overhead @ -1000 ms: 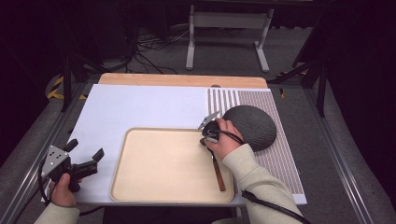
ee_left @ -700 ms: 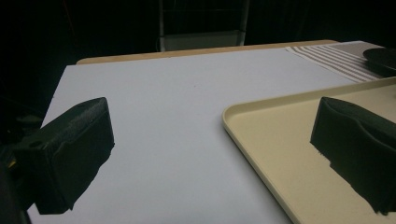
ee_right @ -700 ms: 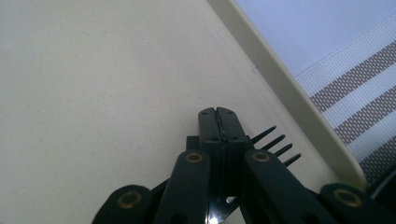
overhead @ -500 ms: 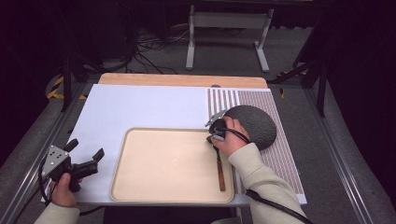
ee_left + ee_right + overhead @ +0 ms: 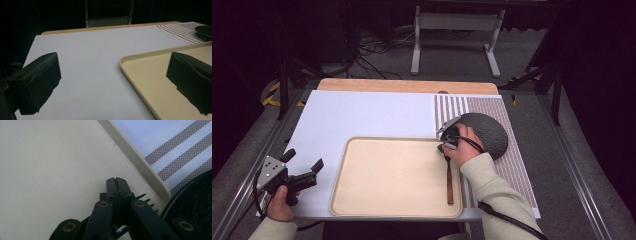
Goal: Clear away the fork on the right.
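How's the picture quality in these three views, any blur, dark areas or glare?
High view: table evenly lit, surroundings nearly black, tray sharp. Left gripper view: both jaws soft and close, tray rim fairly crisp, background dark. Right gripper view: the jaws and tray surface bright and clear, no glare; the dark plate loses detail.

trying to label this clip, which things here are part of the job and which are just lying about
In the job: fork, tray, dark plate, right hand-held gripper.

Lying about: striped mat, white sheet, idle left hand-held gripper.

Black grippers [image 5: 304, 167] with brass-coloured screws, a grey three-cornered plate [image 5: 269, 170], black cable [image 5: 507, 220], and beige sleeves [image 5: 494, 192].
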A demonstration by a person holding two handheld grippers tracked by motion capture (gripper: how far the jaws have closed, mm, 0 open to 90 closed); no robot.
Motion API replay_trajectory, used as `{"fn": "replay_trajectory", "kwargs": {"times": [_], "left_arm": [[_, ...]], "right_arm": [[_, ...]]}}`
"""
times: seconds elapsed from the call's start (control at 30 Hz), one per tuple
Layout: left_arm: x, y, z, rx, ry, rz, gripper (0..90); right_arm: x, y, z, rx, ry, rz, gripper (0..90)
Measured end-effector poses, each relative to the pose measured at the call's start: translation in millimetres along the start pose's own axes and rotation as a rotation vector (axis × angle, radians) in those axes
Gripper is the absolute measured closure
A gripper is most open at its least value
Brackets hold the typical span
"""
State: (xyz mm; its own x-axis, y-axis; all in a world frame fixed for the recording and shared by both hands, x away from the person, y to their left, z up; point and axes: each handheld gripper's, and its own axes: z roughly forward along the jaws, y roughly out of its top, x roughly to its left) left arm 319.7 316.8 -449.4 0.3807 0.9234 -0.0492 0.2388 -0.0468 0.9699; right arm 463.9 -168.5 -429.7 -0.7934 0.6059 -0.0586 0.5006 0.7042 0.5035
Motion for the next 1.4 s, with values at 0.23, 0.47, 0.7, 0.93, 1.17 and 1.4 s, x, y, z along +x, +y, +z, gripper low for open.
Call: {"fn": "replay_trajectory", "kwargs": {"times": [0.23, 0.47, 0.7, 0.93, 1.17, 1.4], "left_arm": [[0.0, 0.3, -0.4, 0.0, -0.001, 0.005, 0.1], [-0.2, 0.5, -0.6, -0.002, -0.001, -0.001, 0.1], [-0.6, 0.5, -0.7, -0.001, -0.002, 0.001, 0.1], [-0.9, 0.7, -0.8, -0.001, 0.0, 0.001, 0.1], [-1.3, 0.8, -0.6, -0.002, 0.0, 0.001, 0.1], [-1.8, 1.1, -0.8, -0.003, 0.0, 0.0, 0.1]], "right_arm": [[1.6, 1.5, -4.8, -0.034, 0.014, -0.006, 84.2], [4.2, 3.7, -15.9, -0.149, 0.027, 0.012, 37.7], [6.4, 4.1, -39.8, -0.228, 0.024, -0.003, 25.0], [8.4, -0.2, -65.9, -0.279, 0.016, -0.055, 20.7], [9.2, -9.7, -87.7, -0.375, 0.021, -0.06, 17.3], [8.5, -26.0, -101.3, -0.459, 0.035, -0.017, 15.7]]}}
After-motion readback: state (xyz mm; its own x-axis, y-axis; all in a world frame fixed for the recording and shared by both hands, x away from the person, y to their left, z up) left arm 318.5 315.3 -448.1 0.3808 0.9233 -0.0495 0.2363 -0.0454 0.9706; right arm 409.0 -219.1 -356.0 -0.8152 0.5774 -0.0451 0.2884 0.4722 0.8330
